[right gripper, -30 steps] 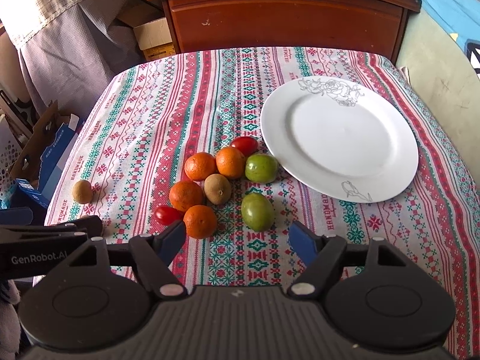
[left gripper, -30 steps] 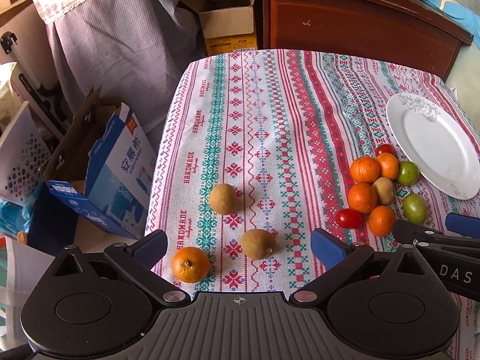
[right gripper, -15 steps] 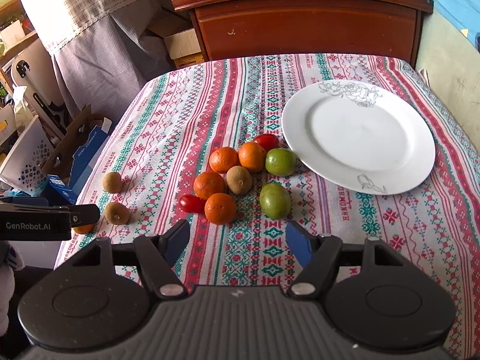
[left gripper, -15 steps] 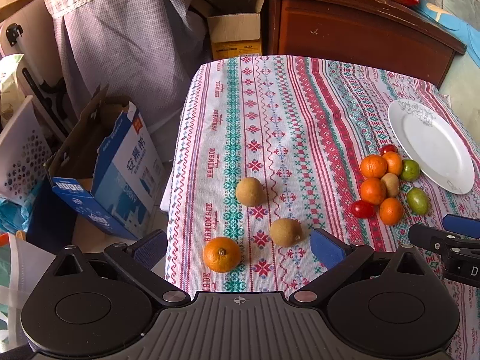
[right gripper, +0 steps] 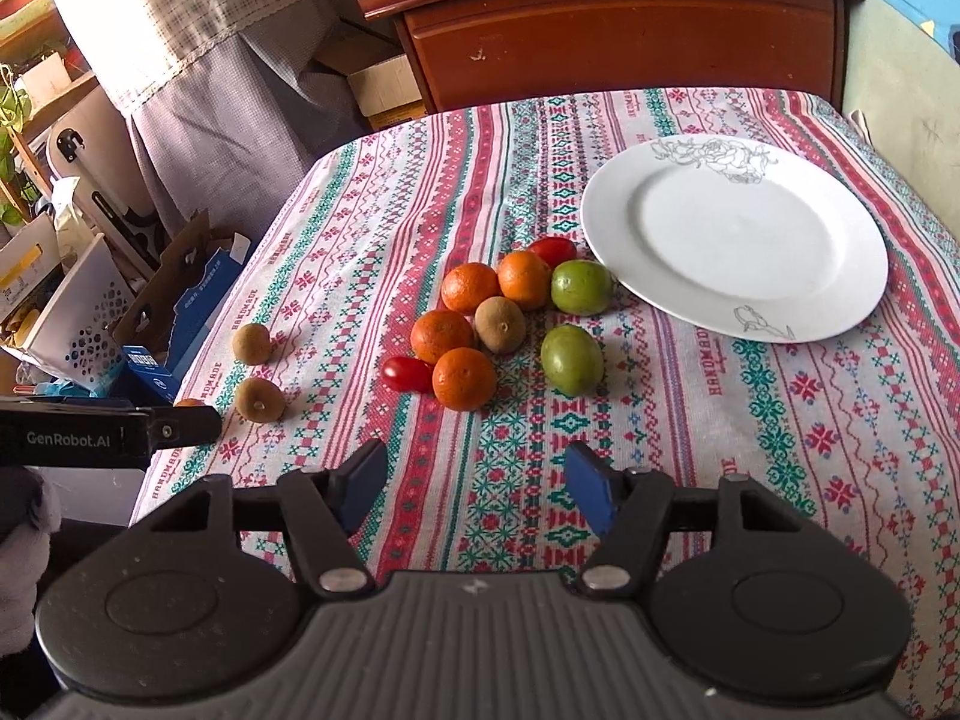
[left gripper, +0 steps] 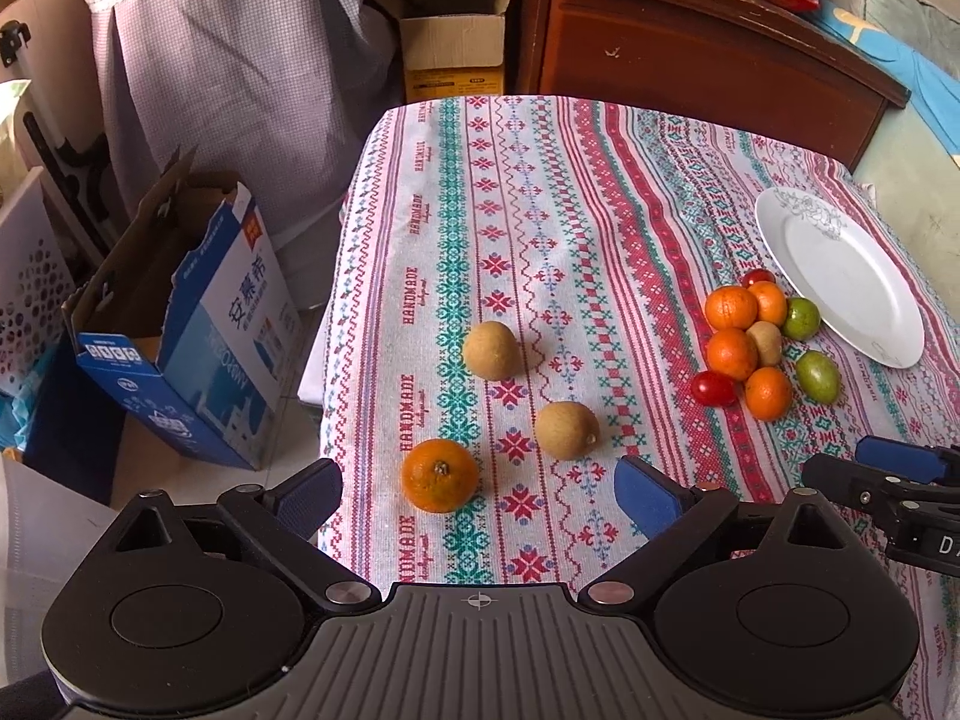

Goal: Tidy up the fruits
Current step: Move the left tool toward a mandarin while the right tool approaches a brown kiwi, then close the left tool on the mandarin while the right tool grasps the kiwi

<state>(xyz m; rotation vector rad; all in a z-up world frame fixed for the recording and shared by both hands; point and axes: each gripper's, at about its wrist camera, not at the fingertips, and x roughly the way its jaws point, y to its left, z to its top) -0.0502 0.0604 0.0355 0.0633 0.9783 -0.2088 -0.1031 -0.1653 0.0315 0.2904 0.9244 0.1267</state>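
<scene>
On the patterned tablecloth [left gripper: 540, 192] a lone orange [left gripper: 440, 475] lies just ahead of my left gripper [left gripper: 477, 495], with two brown kiwis [left gripper: 566, 430] [left gripper: 491, 350] beyond it. The left jaws are wide and closing a little, nothing between them. A cluster of oranges [right gripper: 464, 378], a kiwi [right gripper: 500, 324], two red tomatoes [right gripper: 407, 373] and two green fruits [right gripper: 572, 359] sits left of the white plate [right gripper: 738, 234]. My right gripper [right gripper: 477, 480] hovers short of that cluster, jaws closing with nothing between them.
An open blue carton [left gripper: 180, 324] stands on the floor left of the table. A wooden cabinet [right gripper: 624, 30] and cardboard boxes [left gripper: 453, 48] stand behind it, and a covered piece of furniture [left gripper: 240, 60] at back left. The left table edge runs close to the lone orange.
Both views have pulled back, so the fruits sit farther up and more of the room shows. The right jaws have narrowed. No fruit has moved.
</scene>
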